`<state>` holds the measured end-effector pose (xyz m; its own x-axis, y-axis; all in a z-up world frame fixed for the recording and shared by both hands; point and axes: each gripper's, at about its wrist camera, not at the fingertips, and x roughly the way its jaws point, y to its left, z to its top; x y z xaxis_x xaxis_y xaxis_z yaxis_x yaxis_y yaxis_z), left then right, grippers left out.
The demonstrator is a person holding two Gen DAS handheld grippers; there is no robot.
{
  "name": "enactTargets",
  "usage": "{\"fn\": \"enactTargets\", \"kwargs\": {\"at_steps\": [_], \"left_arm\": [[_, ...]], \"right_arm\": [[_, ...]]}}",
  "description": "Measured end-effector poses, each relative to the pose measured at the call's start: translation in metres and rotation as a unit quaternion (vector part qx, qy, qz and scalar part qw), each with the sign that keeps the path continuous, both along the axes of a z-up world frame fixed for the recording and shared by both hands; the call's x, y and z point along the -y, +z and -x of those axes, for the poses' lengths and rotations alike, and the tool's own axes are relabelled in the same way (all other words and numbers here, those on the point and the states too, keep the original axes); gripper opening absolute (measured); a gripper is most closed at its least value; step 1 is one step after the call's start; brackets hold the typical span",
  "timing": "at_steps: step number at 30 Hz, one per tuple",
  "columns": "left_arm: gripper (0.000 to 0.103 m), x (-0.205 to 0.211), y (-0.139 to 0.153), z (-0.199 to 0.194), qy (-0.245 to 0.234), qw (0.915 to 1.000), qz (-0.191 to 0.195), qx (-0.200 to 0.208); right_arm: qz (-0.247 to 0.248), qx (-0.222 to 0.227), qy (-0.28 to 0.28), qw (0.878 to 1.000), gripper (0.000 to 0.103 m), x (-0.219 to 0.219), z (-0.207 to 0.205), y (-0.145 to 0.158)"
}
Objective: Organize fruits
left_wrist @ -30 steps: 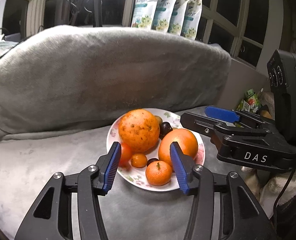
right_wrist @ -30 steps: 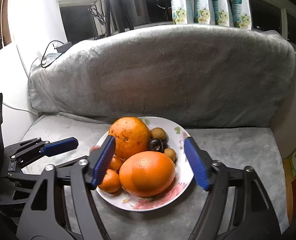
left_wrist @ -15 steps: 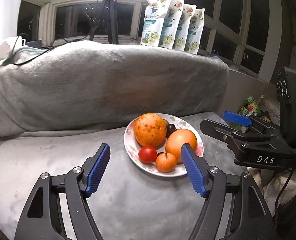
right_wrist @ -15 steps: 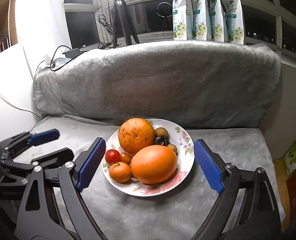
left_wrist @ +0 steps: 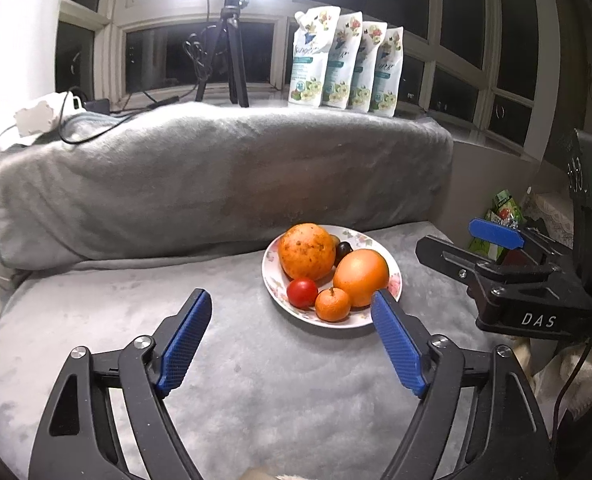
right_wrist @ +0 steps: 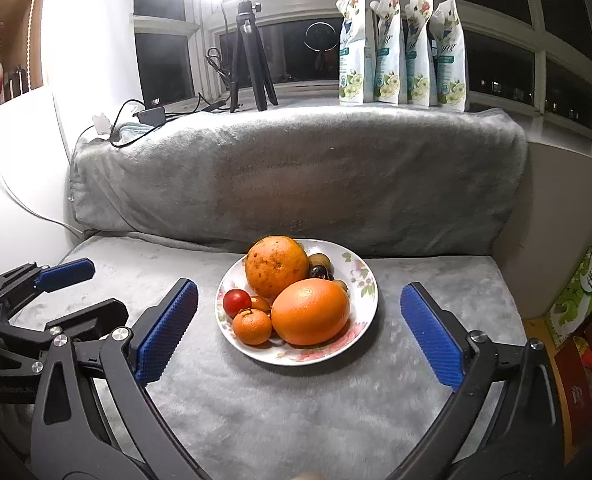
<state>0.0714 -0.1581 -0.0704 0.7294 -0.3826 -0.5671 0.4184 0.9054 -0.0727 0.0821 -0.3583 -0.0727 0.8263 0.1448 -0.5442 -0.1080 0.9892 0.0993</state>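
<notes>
- Fruit all piled on floral plate (right_wrist: pixel 366 300), sitting on grey blanket-covered seat (right_wrist: pixel 296 408), just in front of the blanketed backrest (right_wrist: pixel 296 184)
- On plate: speckled orange (right_wrist: pixel 277 266) at back, smooth big orange (right_wrist: pixel 310 312) front-right, touching each other; small mandarin (right_wrist: pixel 252 326) + red tomato (right_wrist: pixel 237 302) at front-left edge; a few small brown/dark fruits tucked behind, partly hidden
- Smooth orange is slightly oval, long axis roughly side-to-side in right wrist view; others round, no real pointing direction
- Key relation: plate lies straight ahead of right gripper (right_wrist: pixel 296 332), centred betw its blue pads, but beyond the tips, not touching
- From left gripper (left_wrist: pixel 292 344) plate (left_wrist: pixel 272 280) is ahead and off to the right; right pad (left_wrist: pixel 396 348) overlaps plate rim in view, contact can't be told
- Right gripper (left_wrist: pixel 496 256) looks nearer/better lined up, my guess it suits the big oranges; left one nearer mandarin (left_wrist: pixel 333 304) + tomato (left_wrist: pixel 302 292)
- Both tools spread wide, holding nothing
- Looks like task is about done or not begun, can't tell which
- Outward: pouches (right_wrist: pixel 400 48) and tripod (right_wrist: pixel 252 52) on window ledge, cartons (right_wrist: pixel 584 292) at far right
</notes>
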Motion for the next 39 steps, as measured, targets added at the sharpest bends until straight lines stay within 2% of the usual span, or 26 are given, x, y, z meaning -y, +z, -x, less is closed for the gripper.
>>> {"fn": "enactTargets", "kwargs": {"at_steps": [17, 39], "left_arm": [[0.082, -0.004, 0.008, 0.016, 0.014, 0.9998, 0.001, 0.010], [0.083, -0.008, 0.014, 0.025, 0.024, 0.9996, -0.001, 0.015]], "right_arm": [[0.005, 0.004, -0.020, 1.000, 0.103, -0.005, 0.019, 0.005], [0.020, 0.007, -0.020, 1.000, 0.103, -0.009, 0.024, 0.008]]}}
